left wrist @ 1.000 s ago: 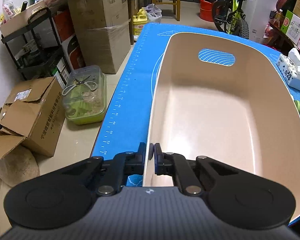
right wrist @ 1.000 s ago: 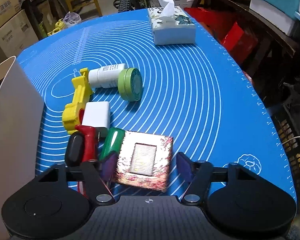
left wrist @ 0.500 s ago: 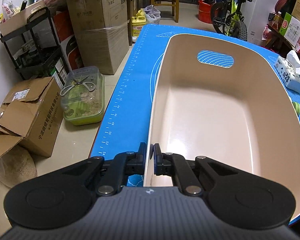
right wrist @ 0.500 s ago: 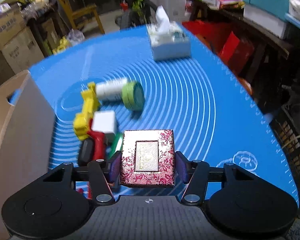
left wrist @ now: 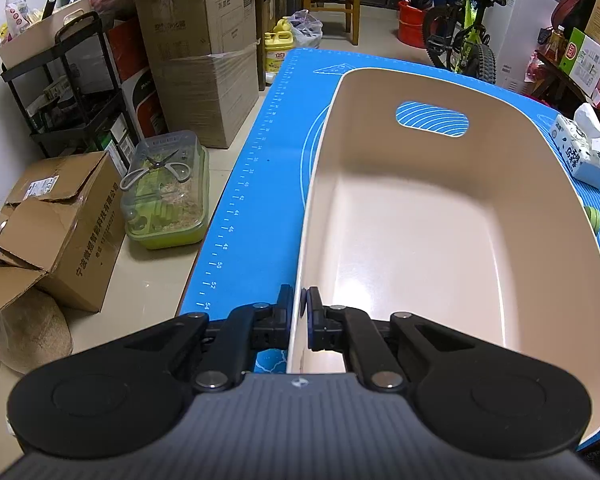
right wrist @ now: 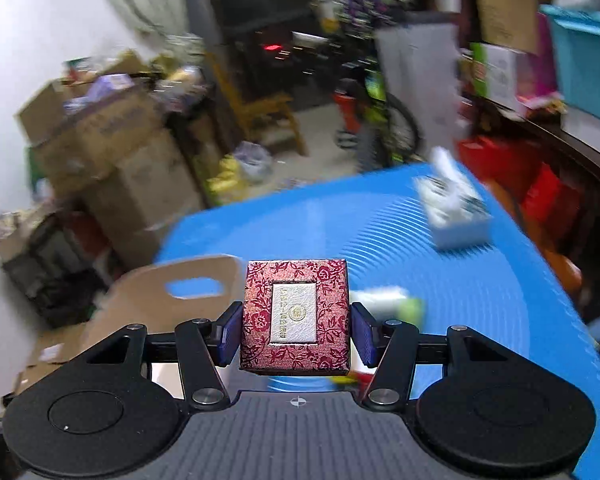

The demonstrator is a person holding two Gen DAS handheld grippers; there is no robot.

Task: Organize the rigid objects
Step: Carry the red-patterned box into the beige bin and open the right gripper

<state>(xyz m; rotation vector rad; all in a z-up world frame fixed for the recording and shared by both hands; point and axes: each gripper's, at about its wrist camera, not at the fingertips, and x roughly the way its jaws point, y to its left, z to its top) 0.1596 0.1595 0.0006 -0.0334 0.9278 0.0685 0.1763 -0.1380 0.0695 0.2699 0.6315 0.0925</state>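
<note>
Left gripper (left wrist: pixel 299 305): jaws clenched on the near wall of the beige bin (left wrist: pixel 432 240), one jaw outside the wall, the other inside; the bin's hollow stretches ahead of the jaws, its cut-out handle at the far end. Bin rests on the blue mat (left wrist: pixel 260 184) covering the counter. Tissue box (left wrist: pixel 580 152) lies ahead and to the right of the jaws, past the bin's right rim. Right gripper (right wrist: pixel 296 334): jaws grasping a red floral-patterned box (right wrist: pixel 295 316) with a silver label panel, pads pressed on its two sides, box held in the air above the counter. Below and left of these jaws, the bin's handle end (right wrist: pixel 188 292); right of them, a blurred white bottle with green cap (right wrist: pixel 392 304); far ahead to the right, the tissue box, blurred.
</note>
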